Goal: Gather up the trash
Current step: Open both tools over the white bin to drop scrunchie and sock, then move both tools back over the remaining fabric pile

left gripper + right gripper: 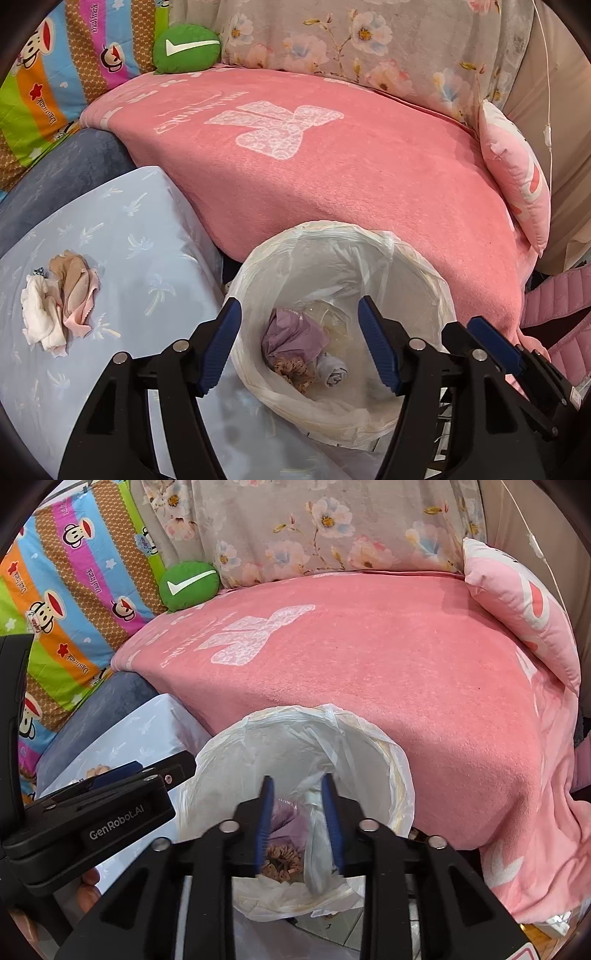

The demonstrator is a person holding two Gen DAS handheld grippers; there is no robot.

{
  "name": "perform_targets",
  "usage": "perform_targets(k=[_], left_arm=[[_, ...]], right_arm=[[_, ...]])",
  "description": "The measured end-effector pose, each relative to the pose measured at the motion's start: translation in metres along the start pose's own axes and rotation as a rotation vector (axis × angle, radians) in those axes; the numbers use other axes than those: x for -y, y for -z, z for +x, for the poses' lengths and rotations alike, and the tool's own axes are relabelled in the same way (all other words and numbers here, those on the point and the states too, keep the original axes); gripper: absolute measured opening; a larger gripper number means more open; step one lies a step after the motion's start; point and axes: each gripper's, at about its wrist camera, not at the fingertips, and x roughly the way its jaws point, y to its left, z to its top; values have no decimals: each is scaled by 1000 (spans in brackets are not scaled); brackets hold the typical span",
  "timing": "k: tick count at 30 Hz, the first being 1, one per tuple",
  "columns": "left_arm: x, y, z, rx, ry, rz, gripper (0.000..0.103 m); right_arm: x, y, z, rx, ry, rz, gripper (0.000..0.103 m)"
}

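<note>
A round bin lined with a clear plastic bag [406, 266] stands in front of the pink-covered sofa; it also shows in the right wrist view [369, 738]. Inside lie a purple wad [291, 332], a brown speckled wad [295, 369] and a small grey wad [332, 371]. My left gripper [299, 343] is open and empty above the bin. My right gripper [300, 819] hangs over the bin, jaws partly apart, with a blurred white piece [316, 853] between them and no visible grip. A pile of crumpled white, tan and pink scraps [59, 295] lies on the light blue surface [129, 240] to the left.
The pink blanket [332, 177] covers the seat behind the bin. A green cushion [186, 48], a pink pillow [517, 177] and a colourful monkey-print cover [44, 92] lie around it. The other gripper's body [92, 823] is close on the left in the right wrist view.
</note>
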Motion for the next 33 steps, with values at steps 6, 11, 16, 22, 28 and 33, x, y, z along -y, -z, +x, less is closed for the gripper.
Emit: perform_targets(k=[6, 11, 16, 22, 28, 33], left_arm=[[-14, 3, -1, -3, -15, -29, 64], [-22, 5, -3, -2, -25, -43, 64], [-32, 8, -6, 2, -35, -58, 64], [-50, 14, -11, 8, -77, -75, 69], [-81, 21, -16, 8, -112, -131, 75], [-110, 27, -19, -1, -143, -185, 75]], right_arm=[[-7, 1, 3, -9, -8, -14, 33], [-15, 6, 4, -18, -14, -28, 34], [-25, 8, 6, -26, -25, -42, 35], [-42, 13, 9, -41, -44, -67, 35], [-62, 20, 13, -59, -60, -89, 38], [-80, 25, 15, -68, -79, -113, 38]])
